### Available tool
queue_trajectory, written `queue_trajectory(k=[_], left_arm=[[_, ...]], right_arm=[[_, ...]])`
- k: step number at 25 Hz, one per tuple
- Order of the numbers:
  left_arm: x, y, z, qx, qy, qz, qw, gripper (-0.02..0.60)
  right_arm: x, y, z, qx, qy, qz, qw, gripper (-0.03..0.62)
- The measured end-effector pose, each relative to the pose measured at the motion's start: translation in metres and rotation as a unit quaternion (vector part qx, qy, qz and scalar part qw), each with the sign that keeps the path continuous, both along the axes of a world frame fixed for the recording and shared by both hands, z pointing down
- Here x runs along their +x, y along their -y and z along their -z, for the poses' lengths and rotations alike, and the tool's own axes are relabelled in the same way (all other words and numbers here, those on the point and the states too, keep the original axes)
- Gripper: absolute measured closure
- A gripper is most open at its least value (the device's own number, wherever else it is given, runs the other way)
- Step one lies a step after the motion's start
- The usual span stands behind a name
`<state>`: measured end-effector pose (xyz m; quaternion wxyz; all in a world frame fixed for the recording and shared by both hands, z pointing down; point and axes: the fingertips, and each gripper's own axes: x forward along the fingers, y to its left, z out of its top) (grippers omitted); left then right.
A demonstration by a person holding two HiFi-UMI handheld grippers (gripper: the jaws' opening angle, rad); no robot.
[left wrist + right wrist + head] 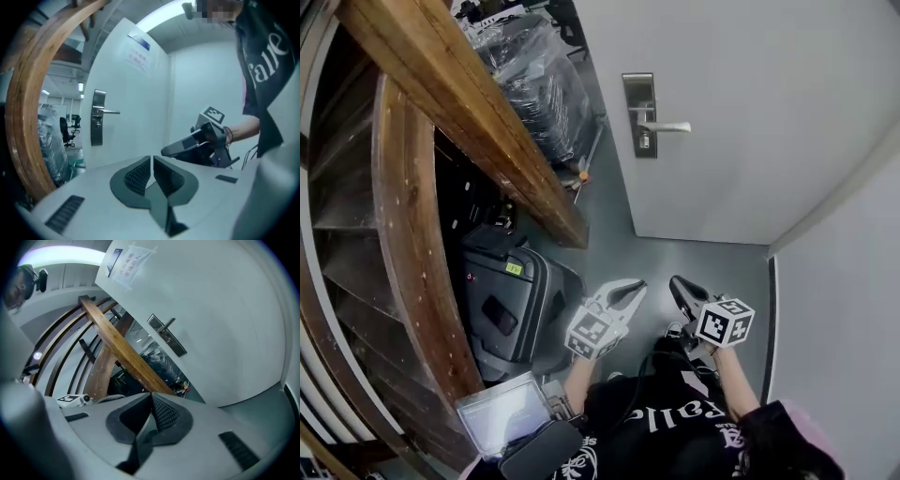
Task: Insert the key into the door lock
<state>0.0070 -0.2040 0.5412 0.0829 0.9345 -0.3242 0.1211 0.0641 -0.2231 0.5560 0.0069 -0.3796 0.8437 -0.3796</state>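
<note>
One silver metal lock plate [639, 115] with a lever handle sits on the white door [750, 112], well apart from the left hand-held gripper [630, 289] and the right hand-held gripper [678, 284]. Both have jaws pressed together with nothing visible between them. One paper notice [139, 51] on the door is too blurred to read.

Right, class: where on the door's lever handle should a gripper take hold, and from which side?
Probably near the free end of the lever handle, away from its plate, approaching the door head-on, one jaw above and one below: the bar is slim and horizontal.
</note>
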Motion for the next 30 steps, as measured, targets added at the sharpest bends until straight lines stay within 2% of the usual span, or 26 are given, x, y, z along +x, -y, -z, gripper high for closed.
queue_trajectory(k=[2, 4, 6, 8, 9, 14, 23, 30], left_arm=[[-0.016, -0.037, -0.002, 0.030, 0.031, -0.032, 0.9986, 0.558], [-0.035, -0.080, -0.002, 0.046, 0.035, -0.058, 0.9966, 0.559], [-0.057, -0.122, 0.002, 0.046, -0.001, -0.074, 0.9962, 0.565], [-0.075, -0.156, 0.007, 0.030, -0.051, -0.084, 0.9948, 0.565], [-0.081, -0.170, 0.009, 0.024, -0.063, -0.089, 0.9937, 0.565], [-0.098, -0.236, 0.010, 0.016, -0.042, -0.117, 0.9922, 0.568], [-0.083, -0.319, 0.020, 0.010, -0.056, -0.112, 0.9921, 0.572], [-0.032, -0.396, 0.019, 0.004, -0.087, -0.077, 0.9932, 0.575]], right_arm=[[-0.022, -0.029, -0.002, 0.003, -0.004, -0.006, 1.000, 0.574], [-0.046, -0.062, -0.007, 0.004, -0.005, -0.017, 1.000, 0.574], [-0.071, -0.098, -0.013, 0.005, -0.006, -0.028, 1.000, 0.574], [-0.093, -0.131, -0.016, 0.007, -0.011, -0.037, 0.999, 0.574], [-0.103, -0.146, -0.015, 0.009, -0.013, -0.041, 0.999, 0.574], [-0.131, -0.218, 0.009, 0.024, -0.011, -0.060, 0.998, 0.574], [-0.109, -0.313, 0.022, 0.038, -0.029, -0.071, 0.996, 0.574], [-0.056, -0.399, 0.016, 0.051, -0.045, -0.060, 0.996, 0.574]])
